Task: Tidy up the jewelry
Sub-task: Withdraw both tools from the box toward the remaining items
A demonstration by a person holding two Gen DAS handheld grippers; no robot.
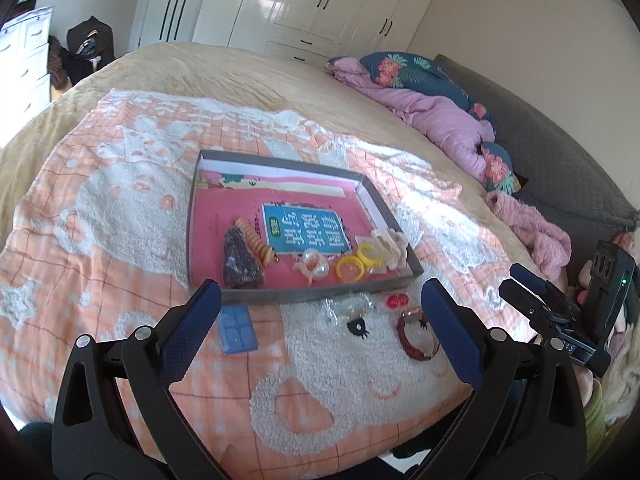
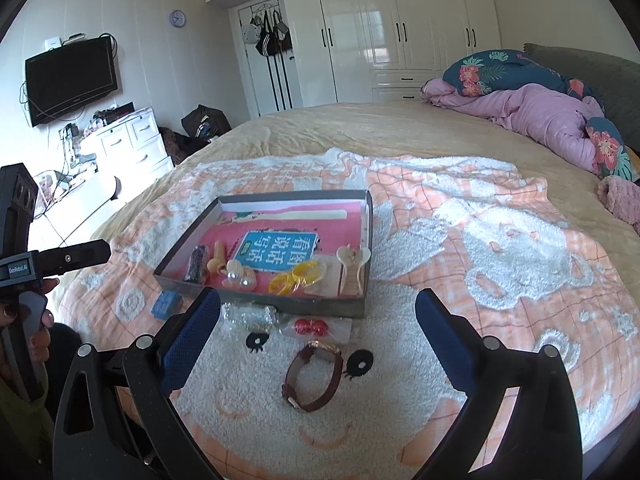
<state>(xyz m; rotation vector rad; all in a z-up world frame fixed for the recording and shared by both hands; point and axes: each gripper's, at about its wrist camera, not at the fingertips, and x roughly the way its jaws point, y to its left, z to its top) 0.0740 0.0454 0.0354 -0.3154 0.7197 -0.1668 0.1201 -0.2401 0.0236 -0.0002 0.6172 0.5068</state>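
Currently both my claws hang over the blanket with nothing in them. My left gripper (image 1: 320, 312) is spread wide, jaws empty; my right gripper (image 2: 318, 320) is spread just as wide and empty too, and in the left wrist view it sits off to my left claw's right side.

Ahead of both claws sits the shallow grey box (image 2: 280, 307), lined with a pink book cover, serving as the collecting tray. Already inside, along the near wall: a dark sparkly hair clip (image 1: 240, 262), an orange spiral hair tie (image 1: 256, 242), a clear bead piece (image 1: 314, 265), yellow rings (image 1: 350, 270) and a cream claw clip (image 1: 390, 246). They're bunched at the near edge, likely because that's the easiest drop from my side.

Unsorted, outside the box: a brown strap wristwatch (image 2: 316, 376) lies between my right claw's fingers and just ahead of them, centred, so I judge it's the next pick for that claw. Beyond it, just short of the box wall, a small bag with red beads (image 2: 310, 327) and a clear crinkly packet (image 2: 248, 316). A blue card (image 1: 238, 329) lies just inside my left claw's left finger, near the box's front corner, handy for the left.

Strap stands up in a loop, so pinching across it looks workable.
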